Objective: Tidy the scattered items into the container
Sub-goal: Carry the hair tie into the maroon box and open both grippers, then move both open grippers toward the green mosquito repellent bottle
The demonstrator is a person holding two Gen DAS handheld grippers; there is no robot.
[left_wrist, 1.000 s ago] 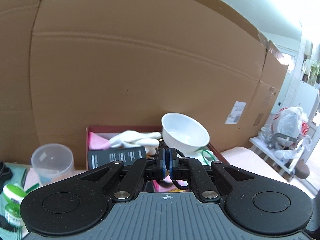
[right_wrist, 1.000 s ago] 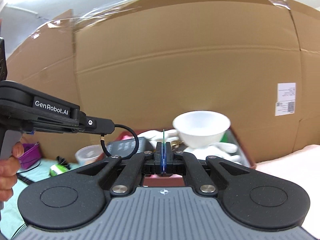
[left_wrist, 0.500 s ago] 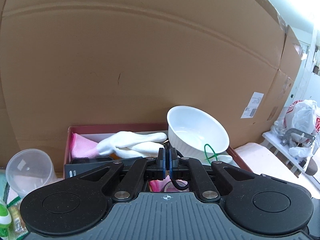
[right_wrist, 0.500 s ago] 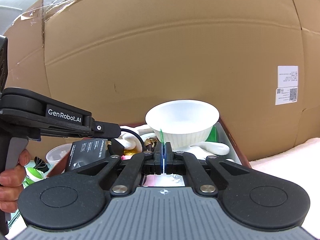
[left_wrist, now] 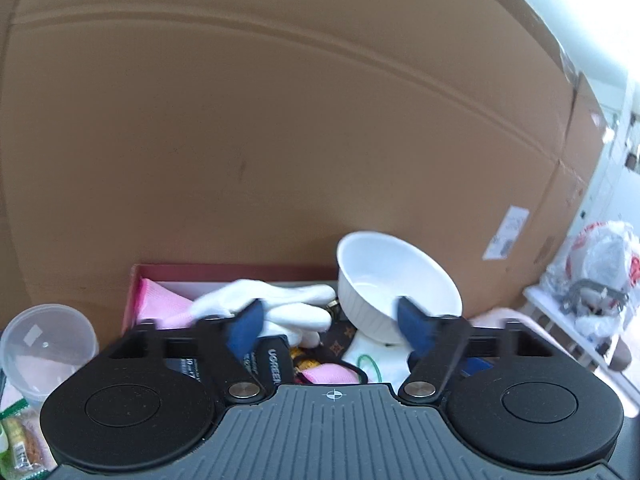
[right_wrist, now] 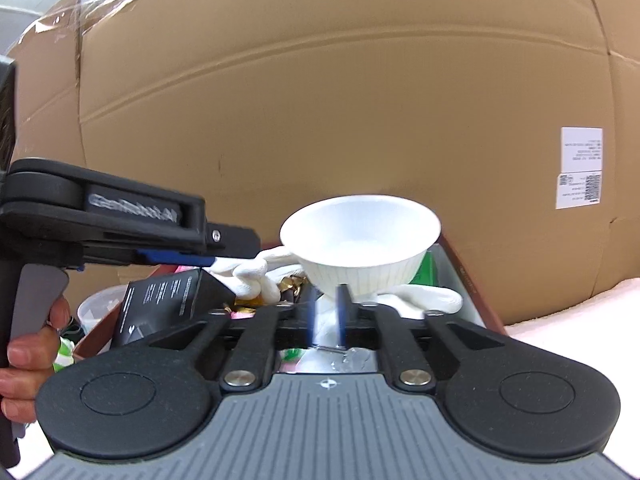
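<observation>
The red box (left_wrist: 224, 270) holds a white bowl (left_wrist: 396, 280), white gloves (left_wrist: 280, 304), a pink cloth (left_wrist: 160, 300) and a black carton (left_wrist: 272, 364). My left gripper (left_wrist: 328, 320) hovers over the box with its jaws opening wide and nothing between them. A black loop (left_wrist: 362, 372) and a green band (left_wrist: 366, 357) lie in the box below it. My right gripper (right_wrist: 327, 299) sits just before the bowl (right_wrist: 360, 240); its jaws are opening to a narrow gap and grip nothing. In the right wrist view the left gripper (right_wrist: 236, 246) reaches in from the left, held by a hand (right_wrist: 28, 352).
A tall cardboard wall (left_wrist: 280, 140) stands right behind the box. A clear plastic tub (left_wrist: 48, 344) and snack packets (left_wrist: 20, 436) lie left of the box. A pink cloth surface (right_wrist: 580, 312) spreads to the right, with a bagged rack (left_wrist: 596, 276) beyond.
Both grippers moved closer over the box. The left jaws went from shut on the black loop to wide open, dropping it. The right jaws parted and the green band left them.
</observation>
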